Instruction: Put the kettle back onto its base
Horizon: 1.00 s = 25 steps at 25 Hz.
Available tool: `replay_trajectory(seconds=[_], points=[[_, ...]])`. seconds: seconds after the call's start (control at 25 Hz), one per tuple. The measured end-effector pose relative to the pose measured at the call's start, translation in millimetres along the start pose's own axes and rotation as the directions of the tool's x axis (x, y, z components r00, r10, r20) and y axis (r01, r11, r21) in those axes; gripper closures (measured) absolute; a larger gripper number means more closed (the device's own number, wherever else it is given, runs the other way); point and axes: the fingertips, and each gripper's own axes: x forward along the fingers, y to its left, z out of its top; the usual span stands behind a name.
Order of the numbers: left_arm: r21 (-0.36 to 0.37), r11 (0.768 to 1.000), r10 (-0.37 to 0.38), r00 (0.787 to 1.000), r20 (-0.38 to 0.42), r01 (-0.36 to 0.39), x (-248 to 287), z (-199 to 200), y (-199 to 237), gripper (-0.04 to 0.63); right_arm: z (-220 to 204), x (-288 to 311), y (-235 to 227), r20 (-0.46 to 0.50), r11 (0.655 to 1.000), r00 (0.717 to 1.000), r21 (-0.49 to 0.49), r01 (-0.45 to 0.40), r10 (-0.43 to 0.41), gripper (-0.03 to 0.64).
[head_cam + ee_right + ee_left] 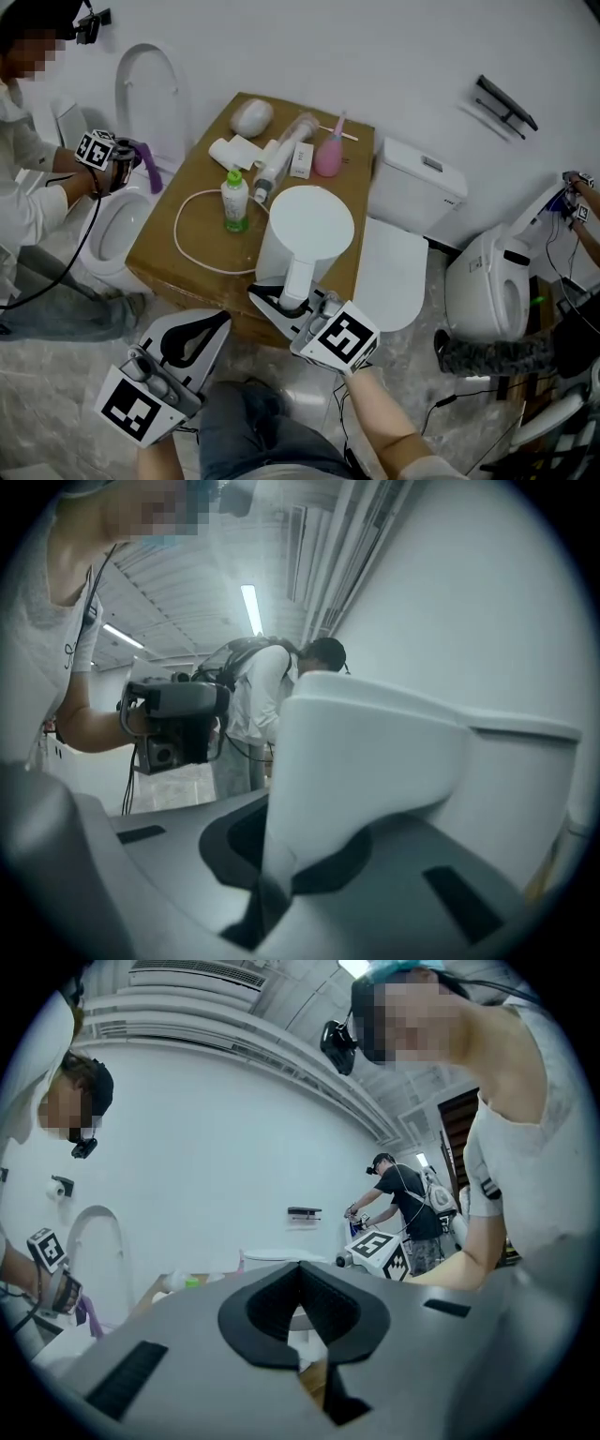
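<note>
A white kettle point(305, 230) is over the near right part of the cardboard box top point(173, 239), seen from above with its round lid toward me. My right gripper point(281, 300) is shut on the kettle's handle point(298, 277); in the right gripper view the white handle point(375, 752) fills the space between the jaws of the right gripper point(272, 874). A white cord point(187, 234) loops across the box toward the kettle. The base is hidden from me. My left gripper point(217, 321) hangs at the lower left, shut and holding nothing, below the box's edge. The left gripper point(300, 1269) faces the box.
On the box stand a green-capped bottle point(234, 200), a pink bottle point(328, 155) and several white items. A toilet point(117, 230) is at the left, a cistern point(417, 187) and another toilet point(487, 291) at the right. A person's hand point(98, 155) at the left holds another gripper.
</note>
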Motion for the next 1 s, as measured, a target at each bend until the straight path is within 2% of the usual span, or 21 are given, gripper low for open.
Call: replay_trajectory(seconds=[0.36, 0.6, 0.76, 0.88, 1.0], points=[[-0.028, 1.000, -0.003, 1.000, -0.008, 0.003, 5, 0, 3, 0.586, -7, -7, -3, -0.044, 0.999, 0.998, -0.007, -0.047, 0.047, 0.604], [-0.044, 0.999, -0.007, 1.000, -0.011, 0.007, 9, 0, 7, 0.586, -8, -9, -3, -0.020, 0.997, 0.997, 0.011, -0.076, 0.077, 0.605], [-0.041, 0.999, -0.027, 1.000, -0.007, 0.026, 15, 2, 2, 0.586, -18, -1, 3, -0.035, 0.997, 0.996, -0.009, -0.080, 0.080, 0.606], [-0.049, 0.998, -0.036, 0.999, -0.016, 0.035, 18, 3, -1, 0.586, -16, -4, 0, -0.012, 0.997, 0.997, -0.002, -0.074, 0.073, 0.604], [-0.059, 0.998, -0.036, 0.999, -0.023, 0.035, 19, 4, -1, 0.586, -15, -9, 0, 0.025, 0.996, 0.997, -0.037, -0.078, 0.079, 0.601]])
